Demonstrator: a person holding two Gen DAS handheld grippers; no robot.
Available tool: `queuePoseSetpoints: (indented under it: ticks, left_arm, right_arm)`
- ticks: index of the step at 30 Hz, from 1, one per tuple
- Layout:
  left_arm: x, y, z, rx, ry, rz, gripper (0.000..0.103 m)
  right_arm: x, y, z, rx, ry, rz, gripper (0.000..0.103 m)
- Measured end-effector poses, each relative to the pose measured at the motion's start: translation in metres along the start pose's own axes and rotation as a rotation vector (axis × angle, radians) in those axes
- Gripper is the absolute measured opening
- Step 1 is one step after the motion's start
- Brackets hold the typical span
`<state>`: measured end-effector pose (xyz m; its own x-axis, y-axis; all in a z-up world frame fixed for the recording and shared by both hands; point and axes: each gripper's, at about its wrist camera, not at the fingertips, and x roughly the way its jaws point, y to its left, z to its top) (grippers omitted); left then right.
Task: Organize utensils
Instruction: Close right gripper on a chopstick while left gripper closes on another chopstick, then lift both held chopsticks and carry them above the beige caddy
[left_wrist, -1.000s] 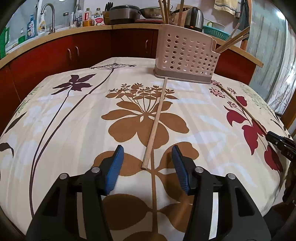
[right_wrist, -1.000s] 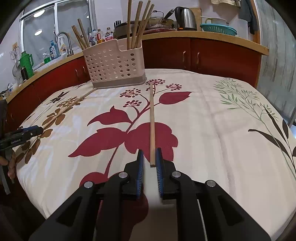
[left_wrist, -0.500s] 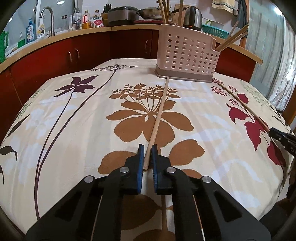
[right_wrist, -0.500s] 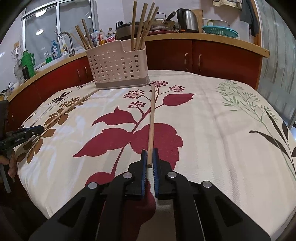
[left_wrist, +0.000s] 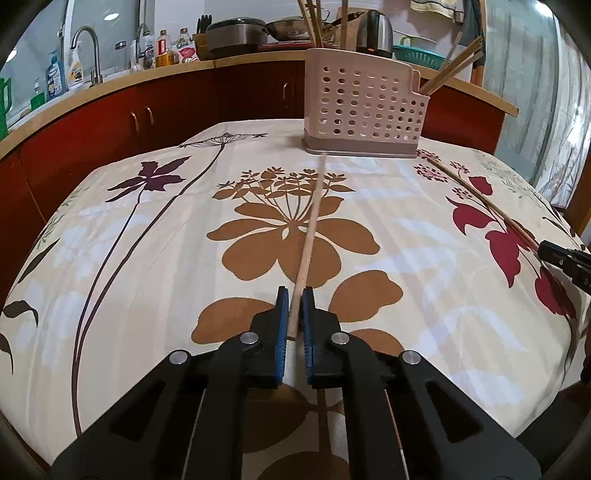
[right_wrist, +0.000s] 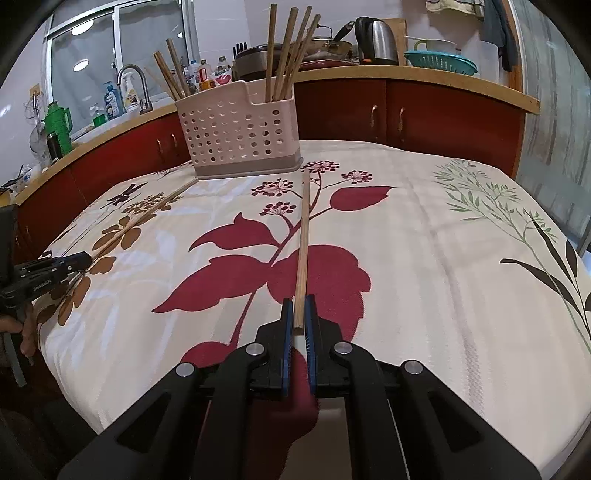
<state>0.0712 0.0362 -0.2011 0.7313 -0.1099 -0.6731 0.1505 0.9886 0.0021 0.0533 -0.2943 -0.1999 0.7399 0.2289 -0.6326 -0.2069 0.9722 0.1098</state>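
Note:
Two long wooden chopsticks lie on the flowered tablecloth, each running toward a pink perforated utensil holder that stands at the far side with several chopsticks in it. My left gripper is shut on the near end of the left chopstick, which crosses the brown flower. My right gripper is shut on the near end of the right chopstick, which crosses the red leaves. The right chopstick and the right gripper's black tip show at the right of the left wrist view.
The tablecloth covers a round table that drops off at its near and side edges. Red cabinets under a wooden counter curve behind it, with a sink tap, bottles, a kettle and a teal colander on top. A person's hand holds the left gripper.
Both grippers closed on the near ends of their chopsticks; the left jaws came in from wide apart, the right from a narrow gap. Neither hand moved noticeably.

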Motion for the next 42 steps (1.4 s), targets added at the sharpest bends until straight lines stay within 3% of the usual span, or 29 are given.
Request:
queuePoseSetpoints:
  ticks: [5,24,35,42]
  left_arm:
    - [-0.011,-0.004,0.002,0.026,-0.035,0.013,0.007]
    - [-0.098,-0.007,0.074,0.021,-0.356,0.035,0.007]
    - [-0.089,0.001,0.121,0.017,-0.409,0.022,0.006]
    - [-0.076,0.002,0.143,0.029,-0.417,0.017,0.007]
  right_arm:
    - [-0.009,0.002,0.005,-0.001,-0.028,0.002,0.007]
    - [-0.069,0.013,0.069,-0.023,-0.266,0.005,0.007]
    - [-0.064,0.015,0.124,-0.047,-0.374,0.011,0.007]
    - [-0.045,0.019,0.145,-0.057,-0.387,0.016,0.007]
